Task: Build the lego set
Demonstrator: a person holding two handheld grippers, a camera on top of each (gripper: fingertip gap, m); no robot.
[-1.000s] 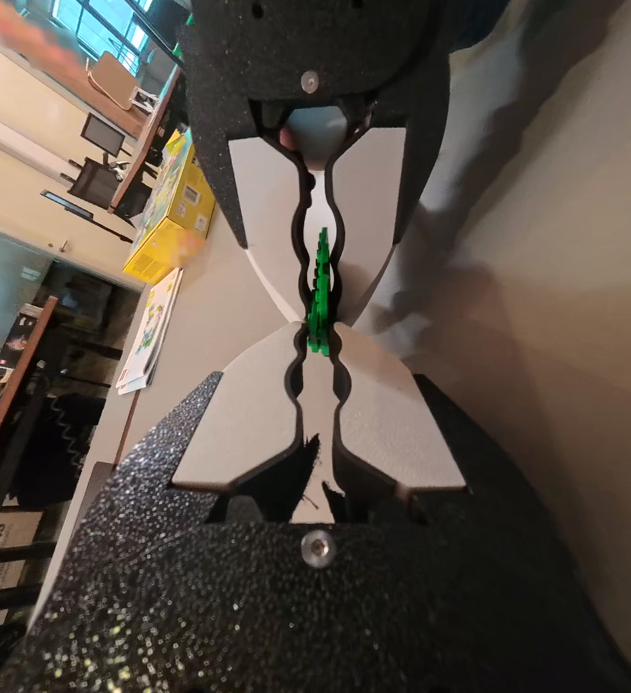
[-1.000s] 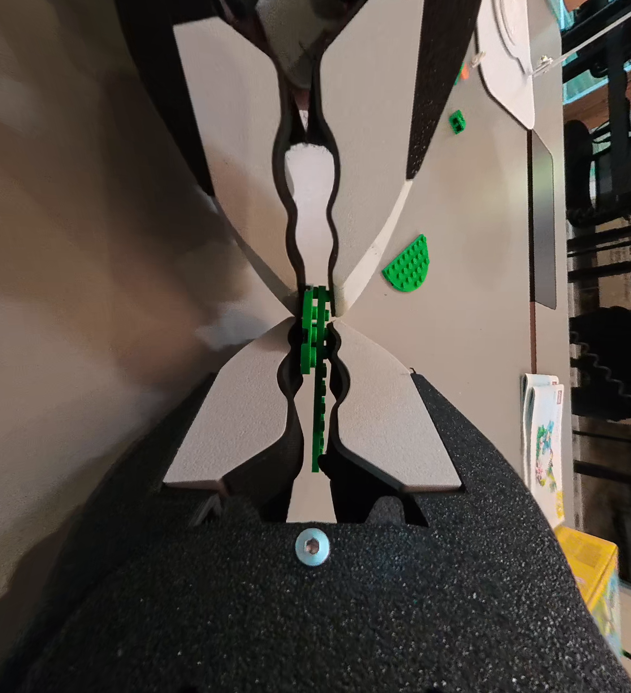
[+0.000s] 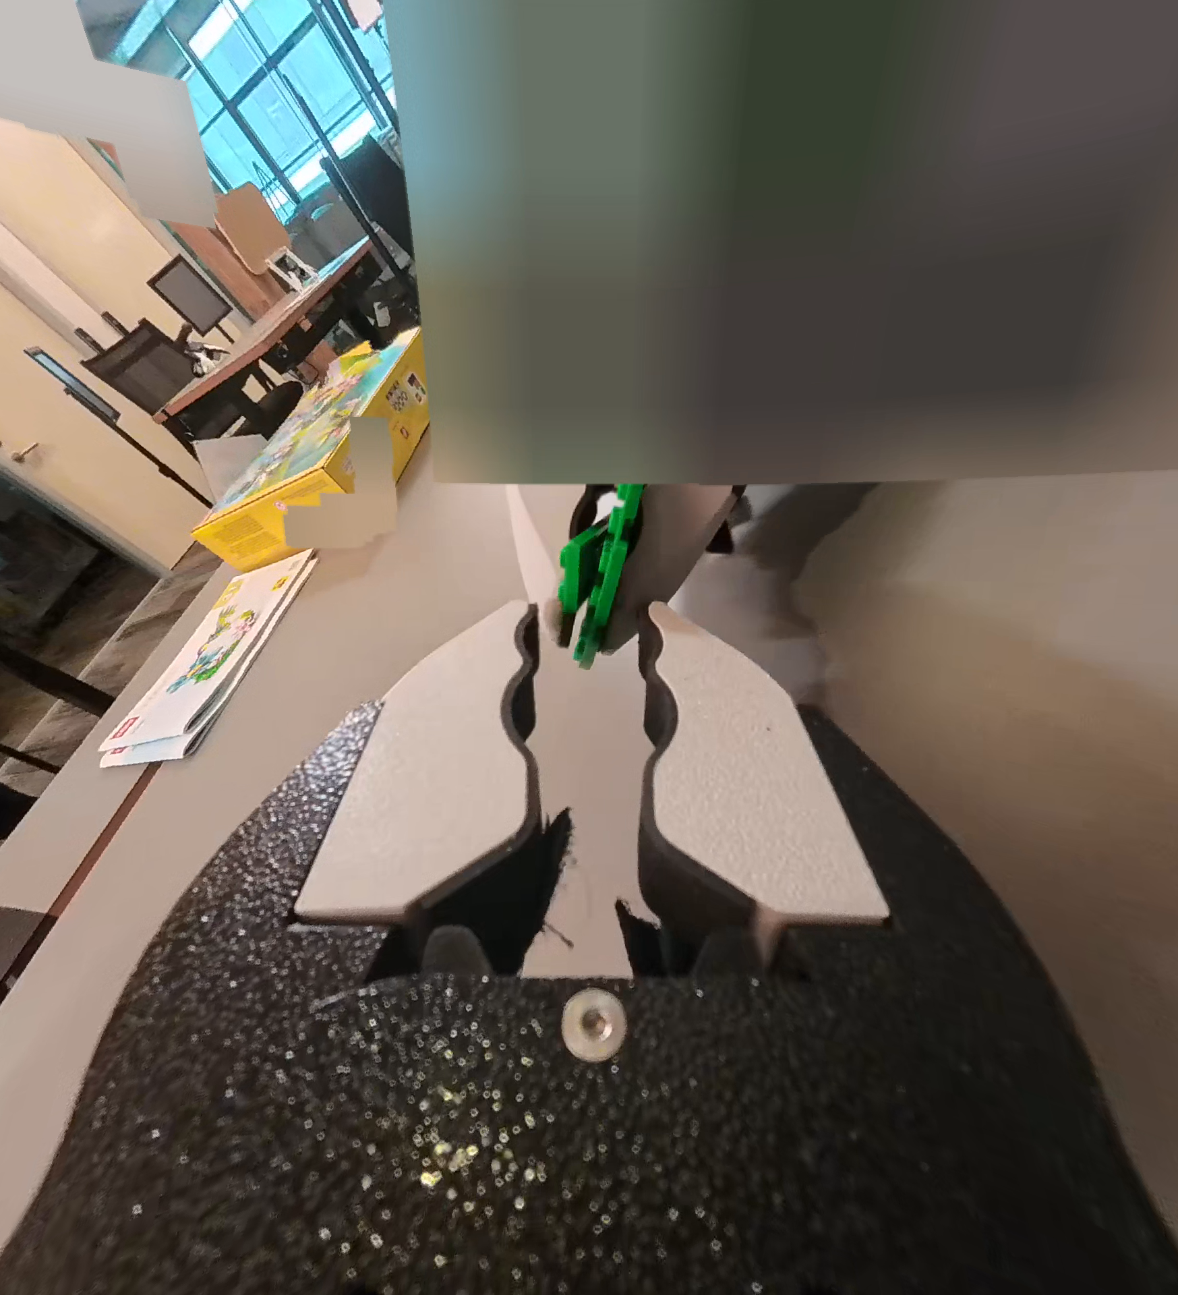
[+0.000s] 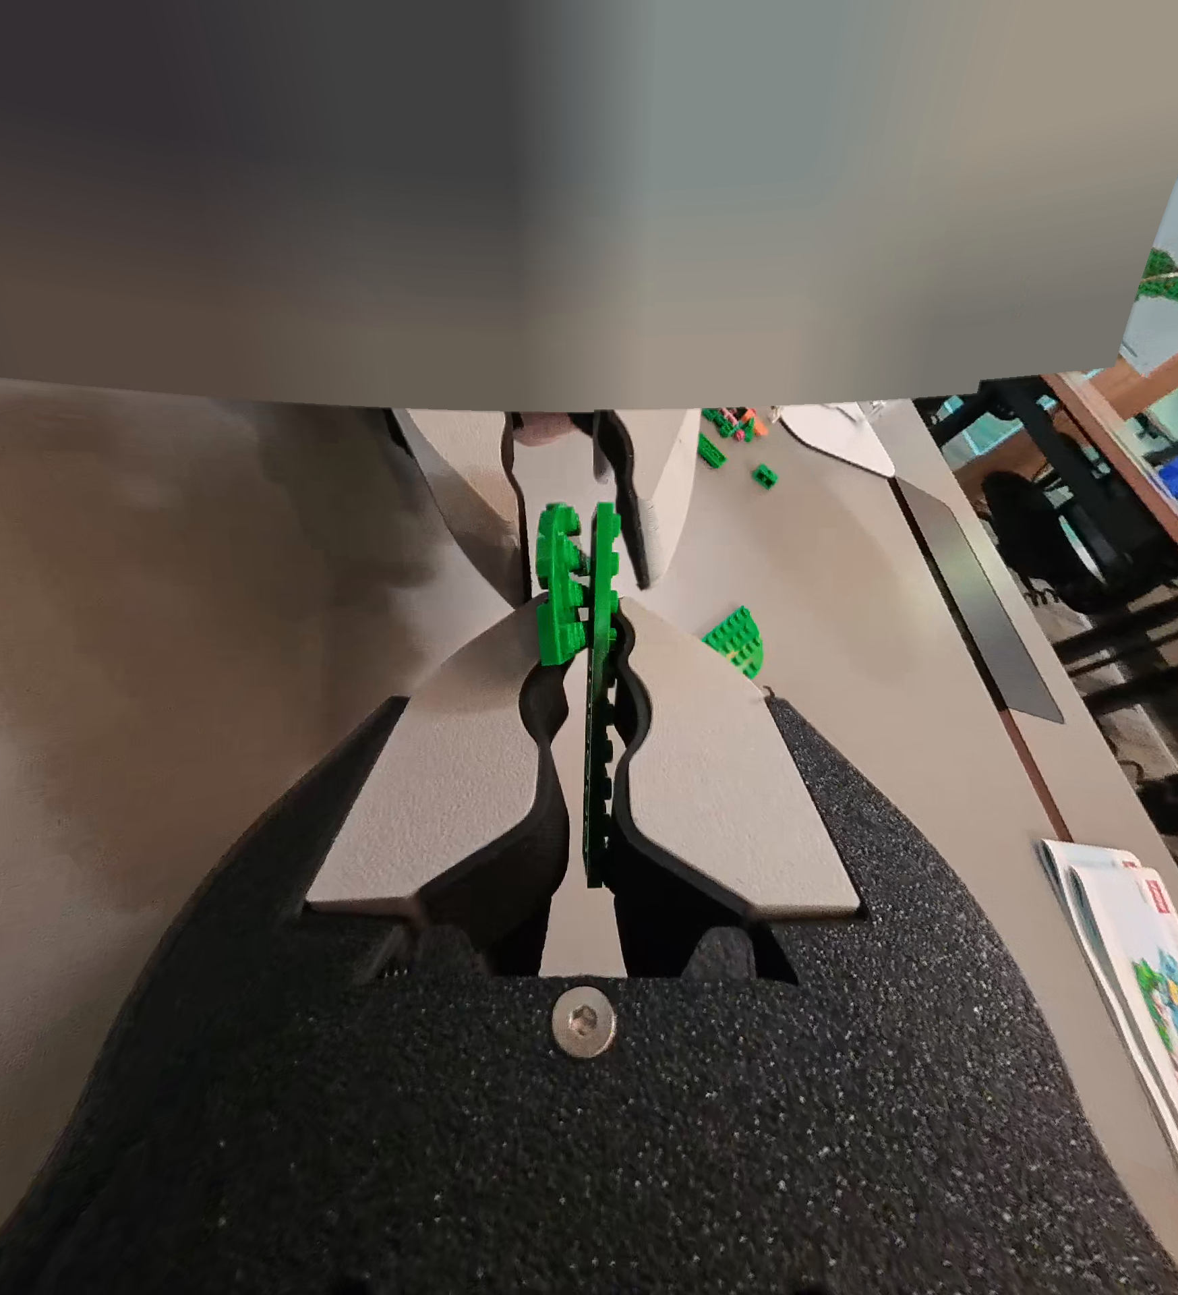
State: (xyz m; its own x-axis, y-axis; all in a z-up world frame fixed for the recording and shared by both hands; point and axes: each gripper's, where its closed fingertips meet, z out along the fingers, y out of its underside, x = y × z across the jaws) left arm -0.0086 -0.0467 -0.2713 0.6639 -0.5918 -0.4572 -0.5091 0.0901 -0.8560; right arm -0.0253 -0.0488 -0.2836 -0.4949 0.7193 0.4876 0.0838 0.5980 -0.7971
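My right gripper (image 4: 579, 617) is shut on a stack of green lego plates. A long thin green plate (image 4: 596, 736) runs edge-on between its fingers, with a rounded green plate (image 4: 558, 588) stuck to its left face at the tips. My left gripper (image 3: 589, 617) is open, its tips on either side of the near end of the green plates (image 3: 600, 581) without gripping them. The left gripper's fingers (image 4: 663, 504) face the right gripper from beyond the plates. Large blurred patches hide the top of both views.
A half-round green plate (image 4: 736, 641) lies on the grey table (image 4: 817, 631), with small green bricks (image 4: 764, 475) and a mixed pile (image 4: 733, 417) farther off. An instruction booklet (image 3: 207, 659) and a yellow box (image 3: 319, 469) sit by the table edge. The booklet also shows in the right wrist view (image 4: 1146, 981).
My left gripper has opened and let go of the green plates, and drawn back a little. The right gripper still holds them. Both views have swung round.
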